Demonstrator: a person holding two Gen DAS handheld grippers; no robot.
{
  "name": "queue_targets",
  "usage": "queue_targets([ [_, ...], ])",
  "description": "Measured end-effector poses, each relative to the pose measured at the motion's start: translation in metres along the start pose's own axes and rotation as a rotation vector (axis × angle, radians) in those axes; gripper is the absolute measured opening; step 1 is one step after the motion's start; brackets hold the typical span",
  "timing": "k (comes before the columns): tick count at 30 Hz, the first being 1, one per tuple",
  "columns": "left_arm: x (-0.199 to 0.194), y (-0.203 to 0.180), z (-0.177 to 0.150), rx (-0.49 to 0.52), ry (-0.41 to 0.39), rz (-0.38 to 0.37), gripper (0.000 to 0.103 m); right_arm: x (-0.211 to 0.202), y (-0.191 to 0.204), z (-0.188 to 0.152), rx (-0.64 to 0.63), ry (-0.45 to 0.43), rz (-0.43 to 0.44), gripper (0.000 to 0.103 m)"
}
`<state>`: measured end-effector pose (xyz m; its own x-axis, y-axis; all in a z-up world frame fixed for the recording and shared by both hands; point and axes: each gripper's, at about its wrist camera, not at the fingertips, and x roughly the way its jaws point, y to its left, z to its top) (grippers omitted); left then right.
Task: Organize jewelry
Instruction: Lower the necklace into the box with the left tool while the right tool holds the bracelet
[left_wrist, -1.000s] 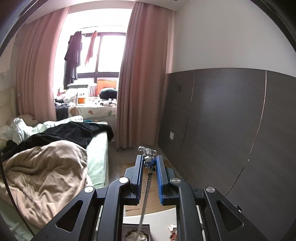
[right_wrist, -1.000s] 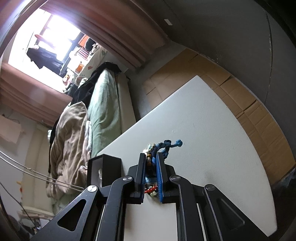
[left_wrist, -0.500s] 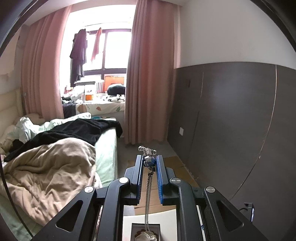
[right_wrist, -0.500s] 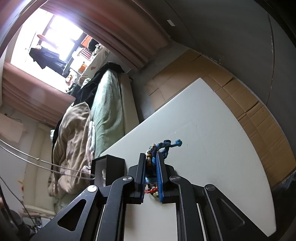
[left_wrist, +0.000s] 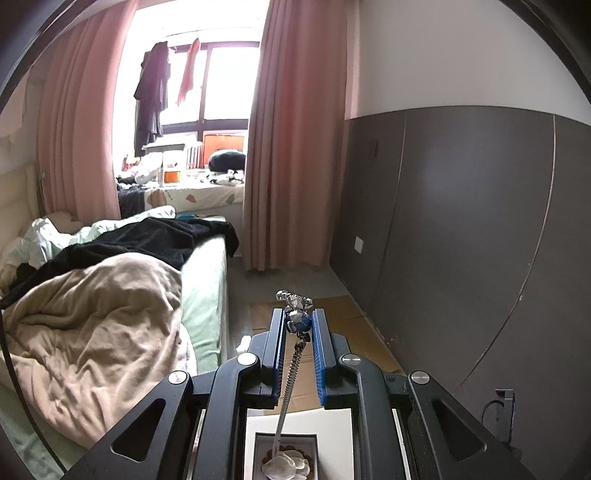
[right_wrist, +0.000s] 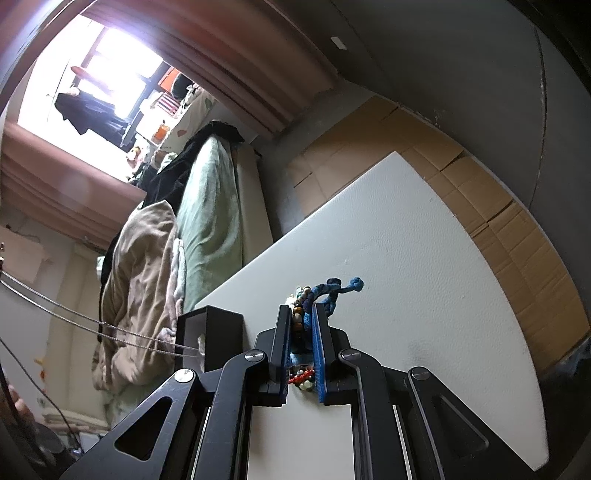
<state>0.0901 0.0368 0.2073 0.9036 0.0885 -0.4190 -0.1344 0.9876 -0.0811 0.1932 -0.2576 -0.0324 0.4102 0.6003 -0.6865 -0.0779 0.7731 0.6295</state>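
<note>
Your left gripper clamps the silver chain necklace at its clasp, its limp length dangling into the black jewelry box at frame bottom. Your right gripper pinches the soft beaded bracelet on the white counter, centre frame.

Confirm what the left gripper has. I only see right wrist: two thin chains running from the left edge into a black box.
Observer: The left gripper is shut on the silver chain necklace at its clasp end.
Operator: Pendant out of the box?
Observer: No. The white pendant lies in the black jewelry box, directly below the left gripper.
Operator: Chain slack?
Observer: It runs nearly straight from the fingers down to the pendant, so it looks taut.
</note>
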Motion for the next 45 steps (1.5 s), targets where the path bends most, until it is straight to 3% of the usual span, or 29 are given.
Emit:
queue_targets([
  [7,0.003,-0.003,-0.003,0.006,0.002,-0.009,0.014,0.003,0.002,0.001,-0.001,0.005,-0.004,0.013],
  [16,0.026,0.005,-0.031,-0.028,0.051,-0.018,0.014,0.004,0.003,-0.001,-0.009,0.010,-0.016,0.013],
  [40,0.096,0.039,-0.143,-0.234,0.218,-0.074,0.014,0.013,0.009,-0.007,-0.020,0.013,-0.030,0.013],
  [45,0.116,0.047,-0.166,-0.278,0.297,-0.096,0.014,0.011,0.016,-0.008,-0.041,-0.009,-0.009,0.013],
])
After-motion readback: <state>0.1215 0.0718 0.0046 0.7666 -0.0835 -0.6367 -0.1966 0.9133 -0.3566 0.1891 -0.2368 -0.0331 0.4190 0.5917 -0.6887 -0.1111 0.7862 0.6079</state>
